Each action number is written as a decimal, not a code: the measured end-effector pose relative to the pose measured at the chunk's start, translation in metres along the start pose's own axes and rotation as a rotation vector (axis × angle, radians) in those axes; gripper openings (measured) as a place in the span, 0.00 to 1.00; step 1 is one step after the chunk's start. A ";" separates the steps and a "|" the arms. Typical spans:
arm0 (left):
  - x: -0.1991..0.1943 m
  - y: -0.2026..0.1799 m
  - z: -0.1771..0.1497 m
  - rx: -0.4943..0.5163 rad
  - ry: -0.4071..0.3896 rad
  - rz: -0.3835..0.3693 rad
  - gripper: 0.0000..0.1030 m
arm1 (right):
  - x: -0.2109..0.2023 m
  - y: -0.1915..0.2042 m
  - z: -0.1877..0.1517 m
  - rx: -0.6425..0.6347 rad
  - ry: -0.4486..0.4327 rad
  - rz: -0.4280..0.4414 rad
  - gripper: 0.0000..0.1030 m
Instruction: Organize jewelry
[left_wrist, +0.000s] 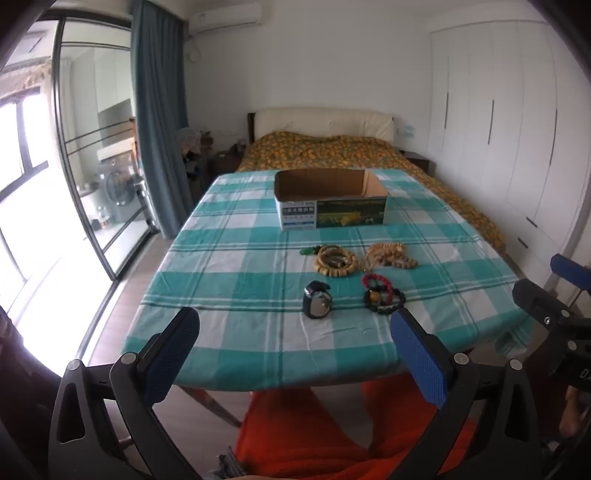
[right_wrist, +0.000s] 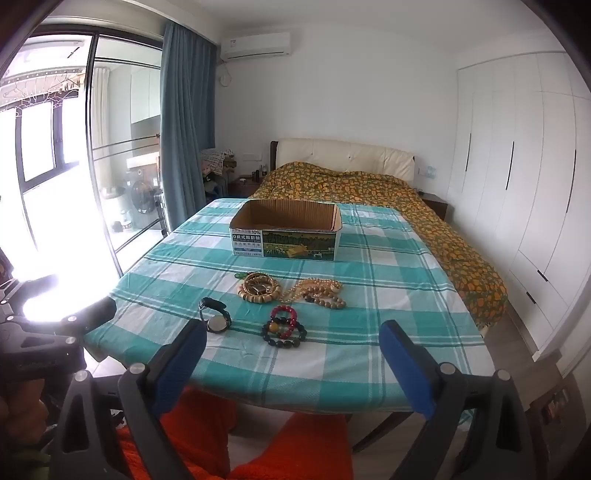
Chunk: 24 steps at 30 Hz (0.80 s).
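Observation:
Jewelry lies on a table with a teal checked cloth (left_wrist: 236, 280) (right_wrist: 388, 295). A black watch (left_wrist: 317, 300) (right_wrist: 216, 316) sits nearest. Beside it are a red bead bracelet (left_wrist: 376, 282) (right_wrist: 284, 315) and a dark bead bracelet (left_wrist: 384, 301) (right_wrist: 284, 338). Behind them lie tan wooden bead bracelets (left_wrist: 335, 260) (right_wrist: 258, 288) and a pale bead necklace pile (left_wrist: 389, 254) (right_wrist: 317, 290). An open cardboard box (left_wrist: 330, 199) (right_wrist: 286, 230) stands farther back. My left gripper (left_wrist: 295, 332) and my right gripper (right_wrist: 293, 350) are both open and empty, held before the table's near edge.
A bed with an orange patterned cover (left_wrist: 332, 151) stands behind the table. White wardrobes (left_wrist: 517, 129) line the right wall. A blue curtain (left_wrist: 159, 110) and glass sliding doors (left_wrist: 92, 147) are at the left. The person's orange-clad legs (left_wrist: 314, 435) are below the table edge.

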<state>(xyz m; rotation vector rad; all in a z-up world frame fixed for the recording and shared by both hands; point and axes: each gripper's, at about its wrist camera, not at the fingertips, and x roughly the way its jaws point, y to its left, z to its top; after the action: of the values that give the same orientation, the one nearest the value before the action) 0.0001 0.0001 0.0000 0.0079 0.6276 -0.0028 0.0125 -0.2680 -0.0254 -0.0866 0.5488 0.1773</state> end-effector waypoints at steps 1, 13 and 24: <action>0.000 0.000 0.000 0.007 -0.011 0.007 1.00 | 0.000 0.000 0.000 -0.002 -0.001 -0.001 0.94; -0.001 0.000 0.000 0.008 -0.010 0.015 1.00 | 0.000 0.001 0.000 -0.006 -0.001 -0.005 0.94; -0.001 0.003 0.000 -0.006 -0.011 0.020 1.00 | 0.001 -0.001 0.001 -0.007 -0.002 -0.004 0.94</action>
<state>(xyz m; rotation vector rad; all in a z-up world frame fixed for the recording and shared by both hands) -0.0007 0.0034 0.0007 0.0082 0.6165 0.0180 0.0134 -0.2685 -0.0252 -0.0942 0.5462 0.1750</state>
